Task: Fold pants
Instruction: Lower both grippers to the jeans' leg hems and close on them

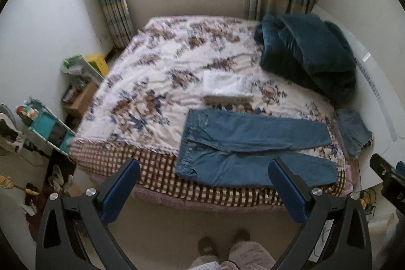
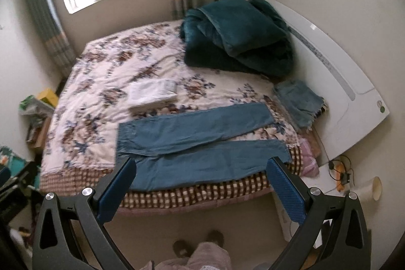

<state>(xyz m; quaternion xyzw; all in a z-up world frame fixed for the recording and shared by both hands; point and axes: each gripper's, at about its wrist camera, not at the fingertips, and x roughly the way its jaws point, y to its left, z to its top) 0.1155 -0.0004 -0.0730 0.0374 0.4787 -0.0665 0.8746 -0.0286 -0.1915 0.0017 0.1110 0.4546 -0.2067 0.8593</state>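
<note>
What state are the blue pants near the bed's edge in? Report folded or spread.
Spread. The blue pants lie flat on the bed, both legs stretched out side by side, waistband at the left, no fold made yet.

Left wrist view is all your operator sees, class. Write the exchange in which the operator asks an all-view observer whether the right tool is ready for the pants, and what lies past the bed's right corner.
Operator: I only glimpse the right tool's body. Is it open?
Observer: Yes. The right tool is open and holds nothing, above the near leg of the pants.
Operator: What is past the bed's right corner?
Observer: A paper cup, near an orange item with cables.
</note>
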